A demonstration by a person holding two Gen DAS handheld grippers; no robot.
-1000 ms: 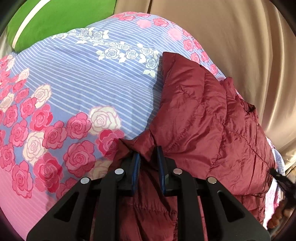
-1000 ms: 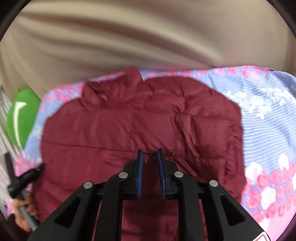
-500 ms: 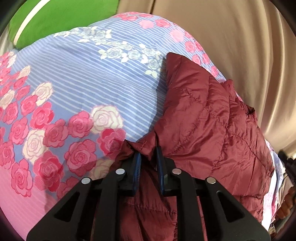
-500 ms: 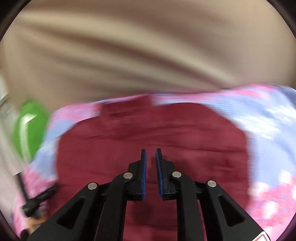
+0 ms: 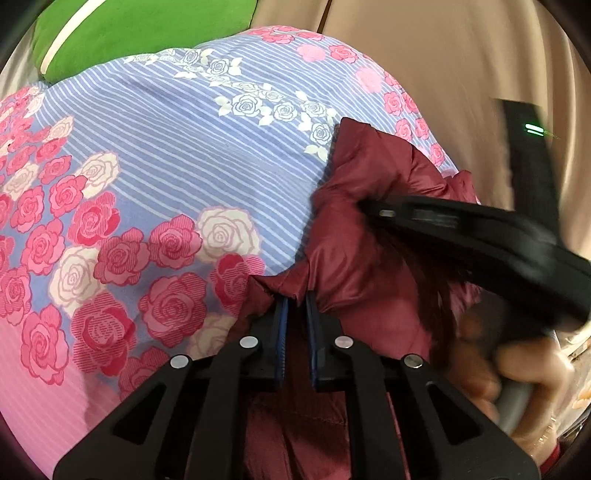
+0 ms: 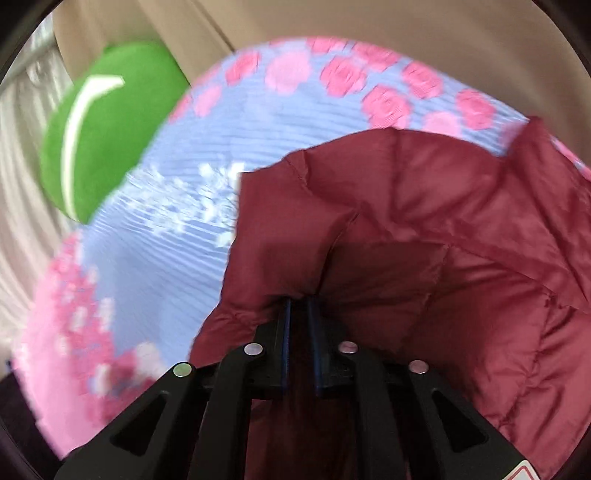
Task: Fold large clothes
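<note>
A maroon quilted jacket (image 5: 369, 229) lies on a bed covered by a blue striped sheet with pink roses (image 5: 166, 155). My left gripper (image 5: 296, 300) is shut on a bunched edge of the jacket at the sheet's near side. My right gripper (image 6: 300, 303) is shut on another fold of the jacket (image 6: 443, 240) and holds it lifted and folded over. In the left wrist view the right gripper (image 5: 373, 208) comes in from the right, just above the jacket, with the person's hand (image 5: 517, 362) behind it.
A green pillow with a white stripe (image 5: 140, 26) lies at the bed's far end; it also shows in the right wrist view (image 6: 99, 125). Beige curtain (image 5: 461, 55) hangs beyond the bed. Pale pleated fabric (image 6: 22, 166) is at the left.
My right gripper has swung across, carrying its jacket fold over toward the left gripper. The flat jacket is now doubled over. The left gripper keeps its hold and has barely moved.
</note>
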